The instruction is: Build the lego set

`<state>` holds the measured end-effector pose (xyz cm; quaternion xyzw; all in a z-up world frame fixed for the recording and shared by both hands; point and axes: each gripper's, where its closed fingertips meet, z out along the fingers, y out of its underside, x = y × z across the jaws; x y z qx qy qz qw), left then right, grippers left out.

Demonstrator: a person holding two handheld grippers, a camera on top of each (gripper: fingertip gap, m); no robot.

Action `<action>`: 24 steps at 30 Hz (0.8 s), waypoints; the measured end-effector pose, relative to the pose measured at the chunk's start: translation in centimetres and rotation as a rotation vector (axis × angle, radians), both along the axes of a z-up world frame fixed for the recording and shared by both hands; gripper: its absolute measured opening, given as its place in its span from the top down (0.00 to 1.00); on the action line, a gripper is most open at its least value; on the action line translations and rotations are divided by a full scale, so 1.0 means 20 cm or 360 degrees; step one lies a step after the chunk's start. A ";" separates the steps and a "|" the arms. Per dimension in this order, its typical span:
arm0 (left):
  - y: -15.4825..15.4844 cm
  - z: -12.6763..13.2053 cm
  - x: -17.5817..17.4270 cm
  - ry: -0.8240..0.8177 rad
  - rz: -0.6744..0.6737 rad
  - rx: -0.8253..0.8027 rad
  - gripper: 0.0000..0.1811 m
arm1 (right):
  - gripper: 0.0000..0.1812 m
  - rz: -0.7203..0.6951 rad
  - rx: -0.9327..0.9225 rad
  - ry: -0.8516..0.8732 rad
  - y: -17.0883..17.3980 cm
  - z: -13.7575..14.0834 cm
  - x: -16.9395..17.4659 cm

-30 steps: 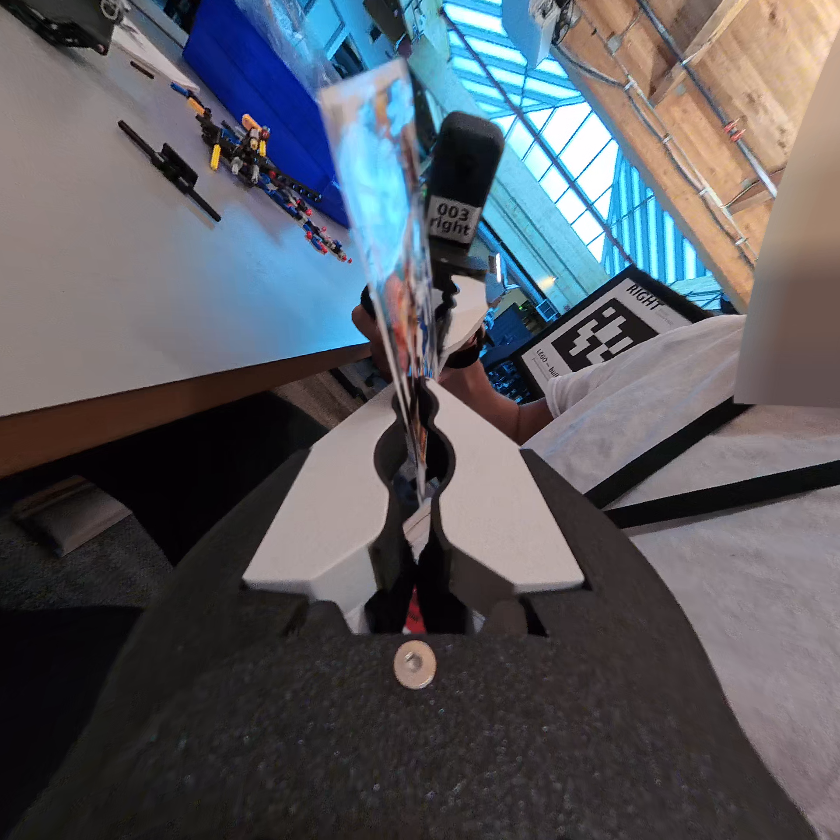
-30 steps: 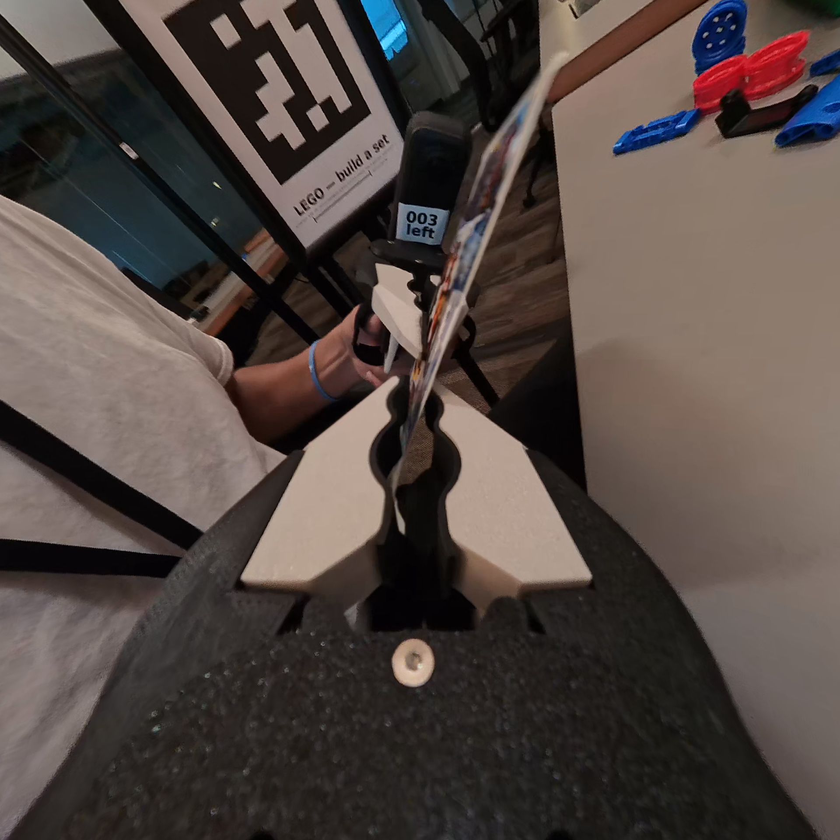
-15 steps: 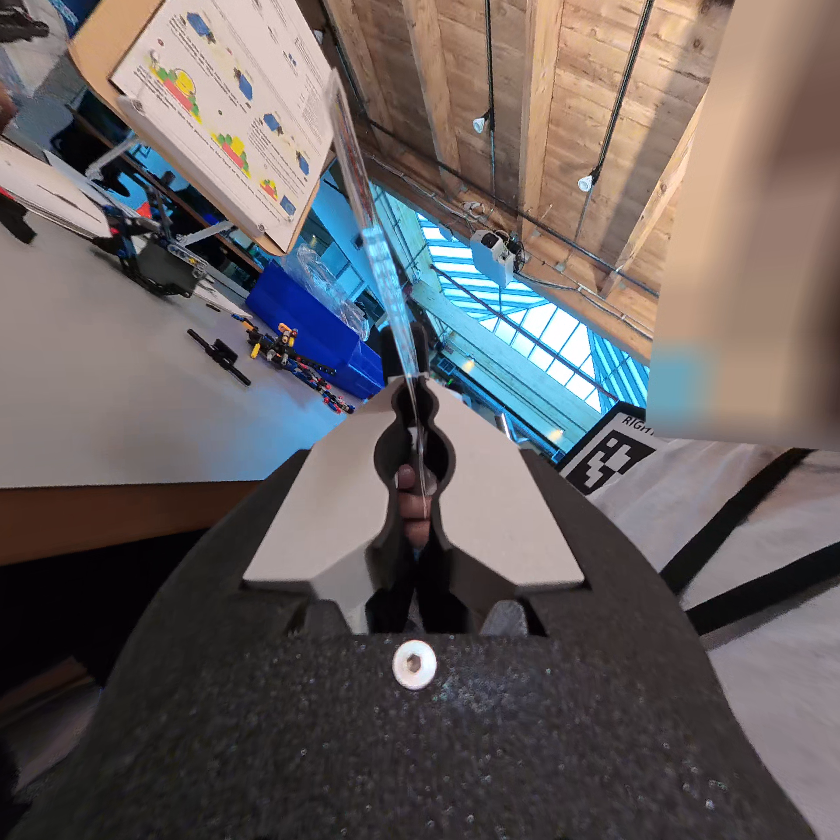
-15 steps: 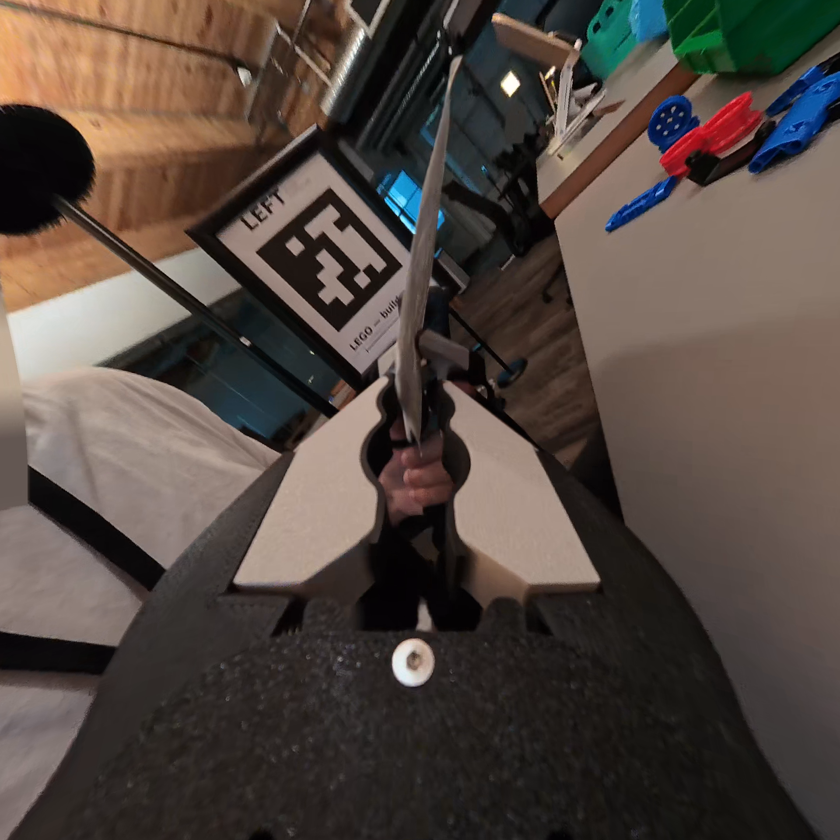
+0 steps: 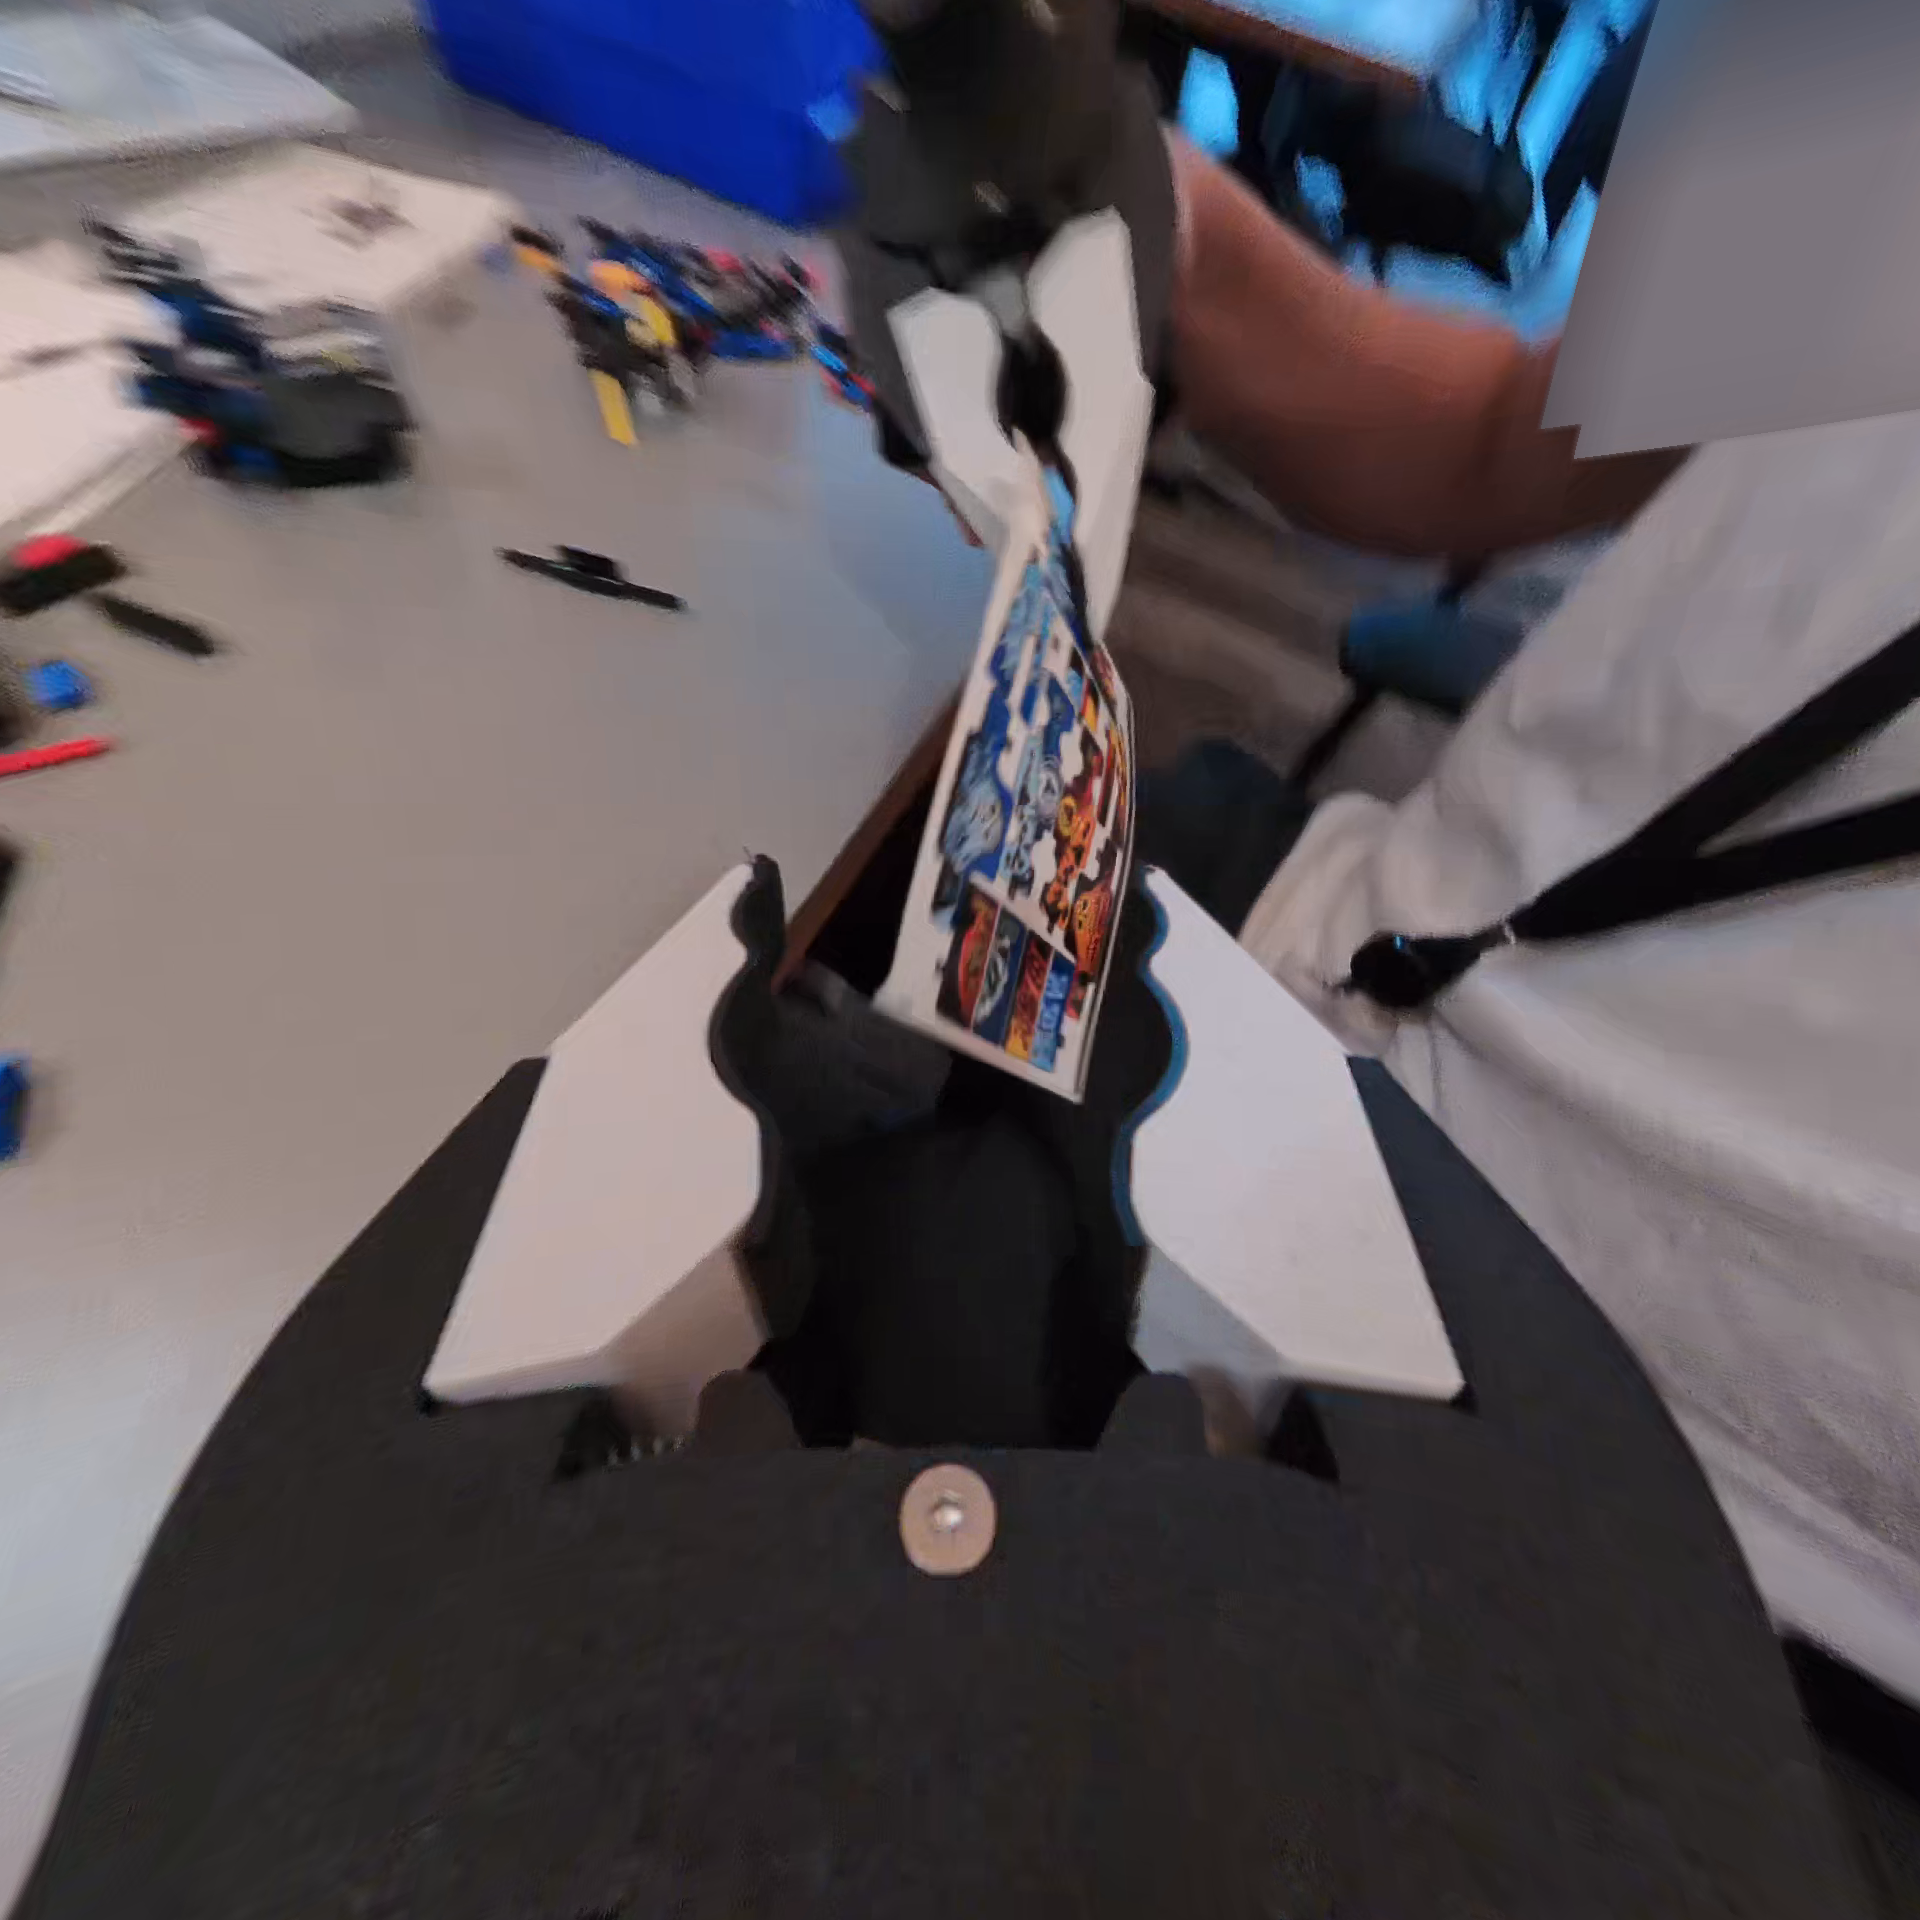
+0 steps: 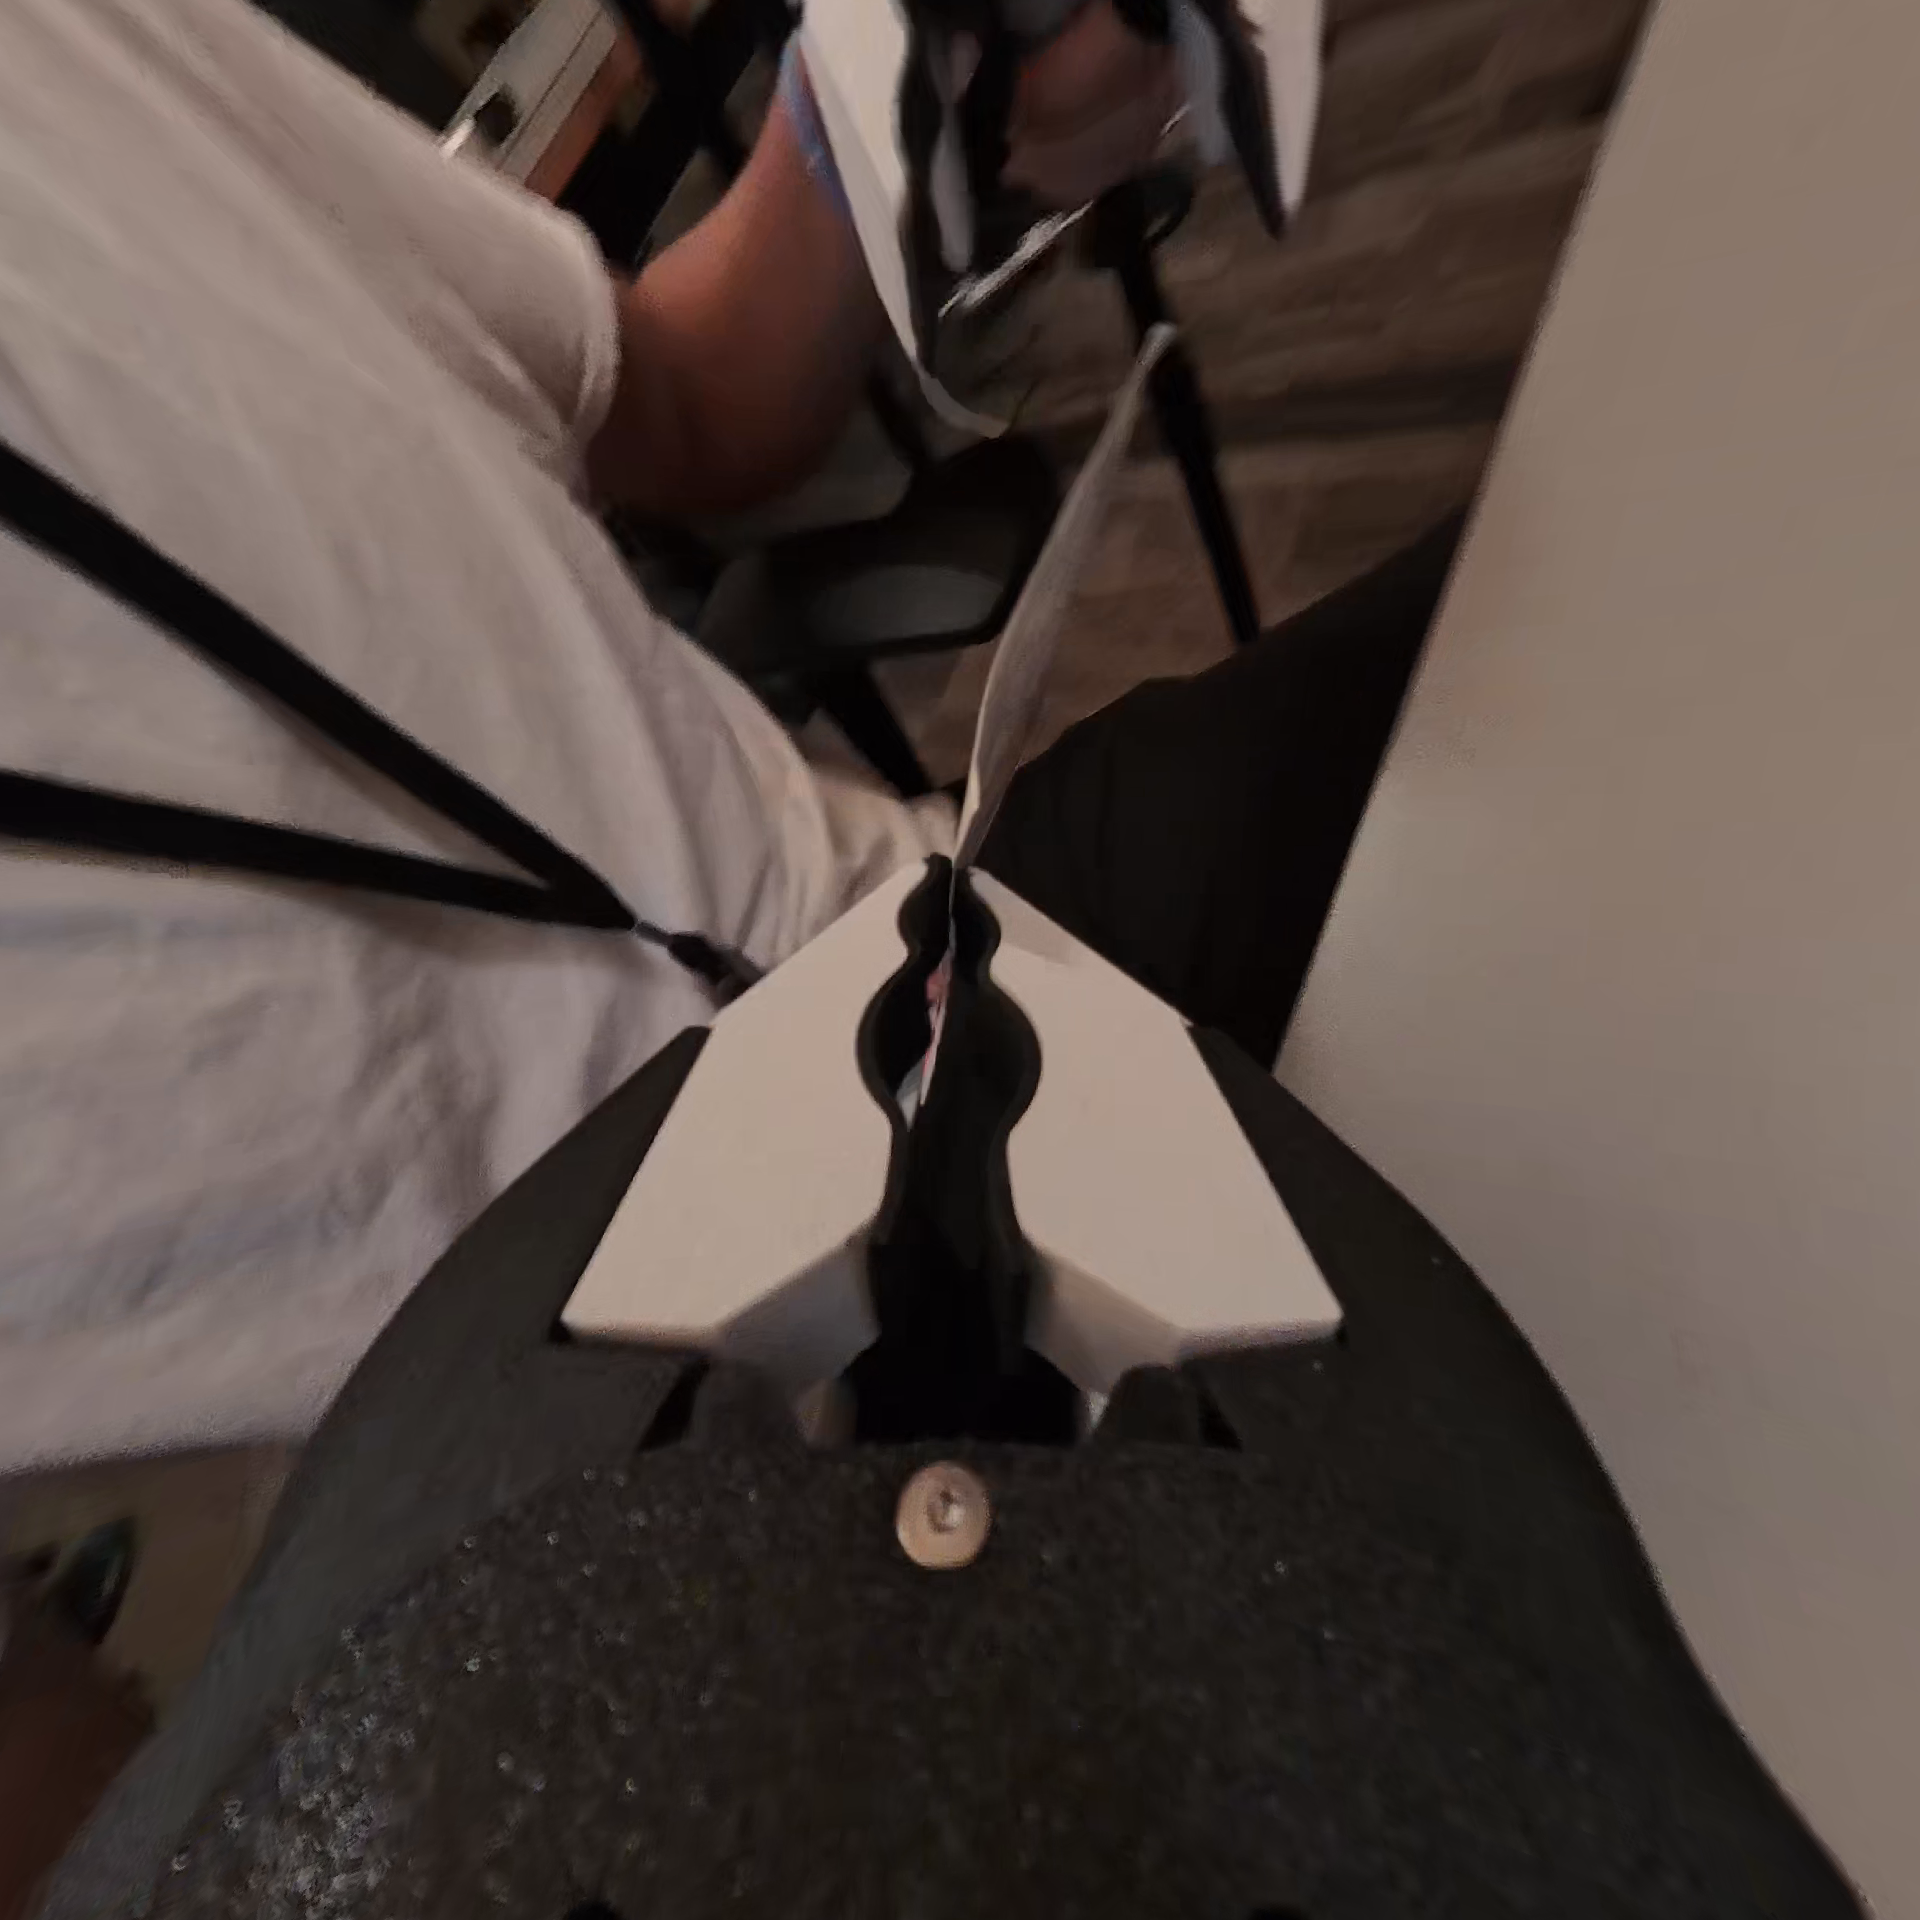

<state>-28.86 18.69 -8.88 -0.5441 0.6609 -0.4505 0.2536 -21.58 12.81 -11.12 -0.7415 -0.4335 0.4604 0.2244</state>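
Sticker sheet (image 5: 1039,831) hangs in the air just off the near edge of the counter (image 5: 436,831), printed with blue, orange and red designs on white; its far end is pinched in the right claw (image 5: 1044,488), whose white fingers (image 5: 1101,343) press together on it, while its near end dangles free between the tips of the left claw (image 5: 951,894); that left claw stands spread wide, touching nothing. From the right wrist view the sheet (image 6: 1049,592) shows edge-on as a pale grey strip rising from the tightly pressed tips of the right claw (image 6: 951,878); the left claw (image 6: 1049,135) shows far off at the top, blurred. On the counter lie scattered lego pieces: a blue and black half-built model (image 5: 281,384) at the far left; a heap of blue, yellow and red parts (image 5: 665,312) beyond it; a black axle piece (image 5: 592,577) alone nearer the middle; a red rod (image 5: 52,755) at the left edge. A blue bin (image 5: 665,94) sits at the far side. A person in a white shirt (image 5: 1621,987) with black straps (image 5: 1683,831) sits on the right.
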 end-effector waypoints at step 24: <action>-0.39 -0.27 0.27 0.0248 -0.0629 -0.0508 0.97 | 1.00 0.0298 -0.0030 -0.0313 -0.08 -0.15 0.00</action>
